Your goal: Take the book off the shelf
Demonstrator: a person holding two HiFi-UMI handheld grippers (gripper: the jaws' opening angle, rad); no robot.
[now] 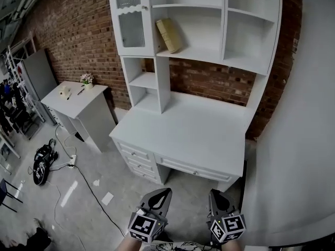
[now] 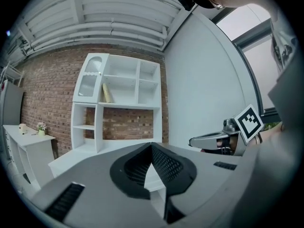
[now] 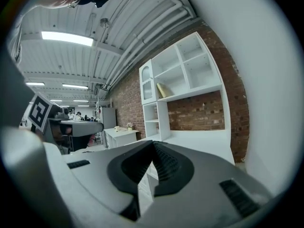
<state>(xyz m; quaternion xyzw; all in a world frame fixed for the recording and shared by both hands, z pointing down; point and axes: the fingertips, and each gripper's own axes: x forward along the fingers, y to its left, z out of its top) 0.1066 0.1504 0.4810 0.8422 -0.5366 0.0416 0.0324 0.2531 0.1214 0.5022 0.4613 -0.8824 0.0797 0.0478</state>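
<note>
A pale yellow book [image 1: 169, 35] leans tilted on a middle shelf of the white hutch [image 1: 241, 61] above the white desk [image 1: 188, 127]. The same book [image 2: 107, 93] is small in the left gripper view, and the book [image 3: 164, 90] appears far off in the right gripper view. My left gripper [image 1: 166, 192] and right gripper [image 1: 214, 194] are at the bottom of the head view, side by side, well short of the desk. Both are shut with nothing between their jaws. From the left gripper's own view, the right gripper [image 2: 194, 141] is off to the right.
A smaller white cabinet [image 1: 78, 101] with a small flower pot [image 1: 87, 79] stands left of the desk. Cables and a power strip [image 1: 71, 162] lie on the floor at left. A white wall [image 1: 303, 114] rises close on the right. Brick wall behind.
</note>
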